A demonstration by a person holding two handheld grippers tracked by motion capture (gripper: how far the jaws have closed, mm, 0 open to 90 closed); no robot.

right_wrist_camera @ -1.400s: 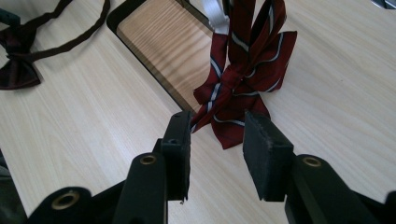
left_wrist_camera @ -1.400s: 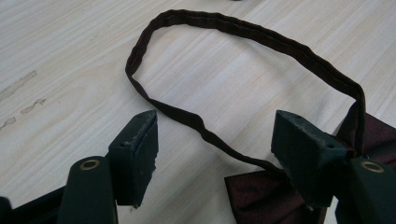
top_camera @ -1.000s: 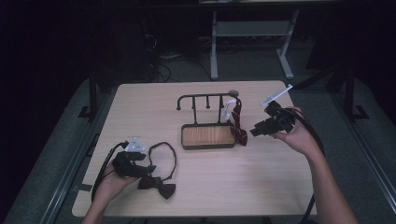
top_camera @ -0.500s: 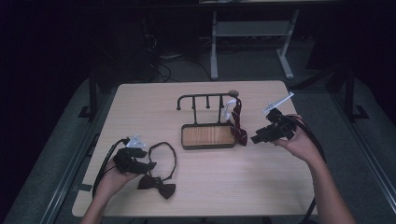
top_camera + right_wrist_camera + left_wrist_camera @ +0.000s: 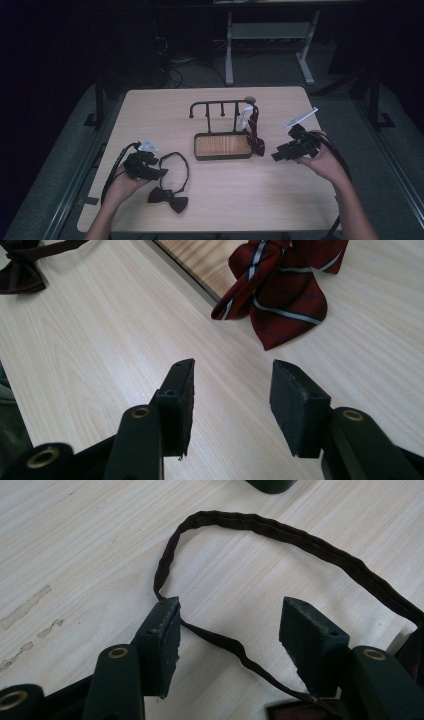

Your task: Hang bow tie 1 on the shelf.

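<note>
Here, the left gripper view shows the bow tie's strap (image 5: 280, 530) looping on the counter (image 5: 75, 540) between my left jaws, apart and just been narrowing. High view: one bow tie (image 5: 168, 198), one striped tie (image 5: 254, 134) on one rack (image 5: 222, 146). My right jaws stand apart, empty.

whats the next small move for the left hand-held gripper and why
Probably close the left hand-held gripper on the bow tie's neck strap. The strap lies flat on the table and runs across the gap between the open jaws, which have just been closing, yet the pads do not press it. The bow tie lies loose.
</note>
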